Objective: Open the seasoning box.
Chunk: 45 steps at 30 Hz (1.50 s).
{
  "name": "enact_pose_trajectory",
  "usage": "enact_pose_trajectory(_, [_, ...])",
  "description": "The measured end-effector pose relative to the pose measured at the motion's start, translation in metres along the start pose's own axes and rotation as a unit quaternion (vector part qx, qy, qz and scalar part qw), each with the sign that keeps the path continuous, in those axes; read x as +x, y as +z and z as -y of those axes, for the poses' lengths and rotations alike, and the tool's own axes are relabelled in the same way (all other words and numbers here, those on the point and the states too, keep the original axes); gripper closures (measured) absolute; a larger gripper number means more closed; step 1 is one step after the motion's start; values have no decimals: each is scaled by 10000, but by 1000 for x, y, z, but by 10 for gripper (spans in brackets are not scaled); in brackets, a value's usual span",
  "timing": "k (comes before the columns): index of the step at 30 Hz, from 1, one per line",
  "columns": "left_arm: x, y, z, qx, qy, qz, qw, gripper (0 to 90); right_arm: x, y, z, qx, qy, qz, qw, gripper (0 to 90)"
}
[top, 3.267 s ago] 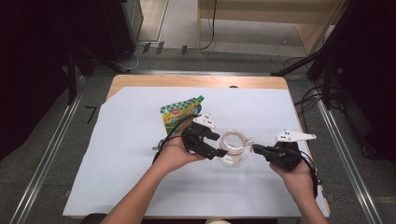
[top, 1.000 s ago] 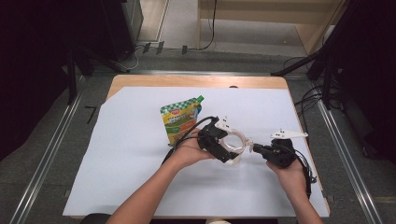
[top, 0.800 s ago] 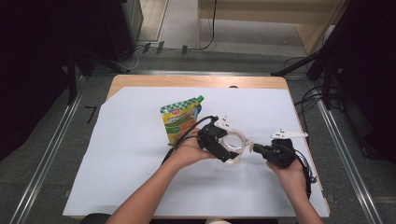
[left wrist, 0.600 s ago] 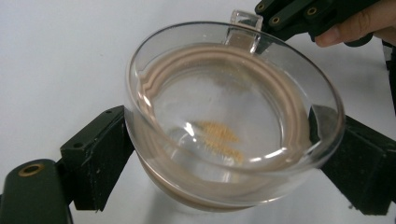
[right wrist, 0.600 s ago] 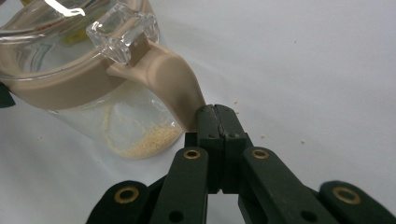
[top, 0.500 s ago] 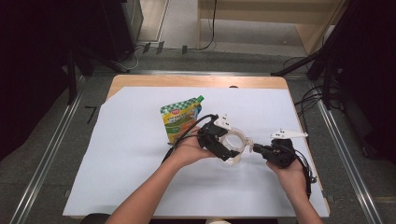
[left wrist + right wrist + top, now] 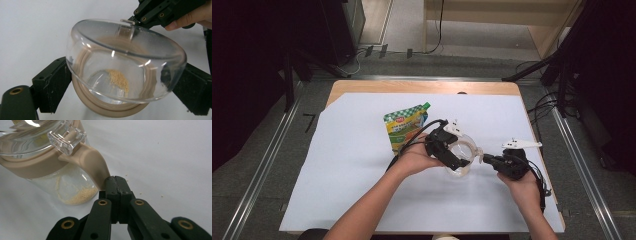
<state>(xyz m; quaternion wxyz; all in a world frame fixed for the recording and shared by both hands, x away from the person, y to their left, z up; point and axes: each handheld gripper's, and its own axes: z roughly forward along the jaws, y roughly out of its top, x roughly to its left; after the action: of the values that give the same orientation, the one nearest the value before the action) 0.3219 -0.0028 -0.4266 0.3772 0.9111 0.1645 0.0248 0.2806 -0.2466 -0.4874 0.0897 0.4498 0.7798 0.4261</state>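
1. Since the earlier frames, the left gripper [image 7: 451,152] had shifted from left of the clear jar [image 7: 460,159] to over it, and the green snack pouch [image 7: 404,126] lay fully exposed.
2. Its jaws straddled the clear domed lid [image 7: 125,60], one on either side, pressing its wall.
3. The jar stood near the middle of the white table cover [image 7: 337,165], right of the pouch, with a little beige powder [image 7: 77,196] inside.
4. The right gripper [image 7: 116,182], right of the jar, had jaws pressed together, tips touching the beige handle [image 7: 92,166].

Black left gripper [image 7: 451,150] and right gripper [image 7: 503,162], brass-ringed screw holes, white top plates, black cables.
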Motion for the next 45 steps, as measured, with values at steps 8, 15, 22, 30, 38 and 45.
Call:
enact_pose_trajectory(8, [-4, -6, -8, -198, 32, 99, 9998, 162, 0, -1, 0, -36, 5, -20, 10000, 900])
enact_pose_trajectory(15, [-4, -13, -17, -475, -185, 323, 9982, 241, 0, -1, 0, -23, 13, -29, 10000, 900])
enact_pose_trajectory(22, [-13, -15, -25, -512, -13, 325, 9982, 400, 0, -1, 0, -22, 16, -28, 10000, 900])
enact_pose_trajectory(30, [-15, -10, -30, -503, -237, 850, 9948, 648, 0, -1, 1, -25, 21, -34, 10000, 900])
enact_pose_trajectory(38, [-17, -7, -35, -475, -283, 879, 9946, 677, -1, -1, 1, -23, 38, -50, 10000, 900])
enact_pose_trajectory(45, [-25, 3, -41, -418, -124, 844, 9955, 689, 0, -1, 1, -21, 34, -43, 10000, 900])
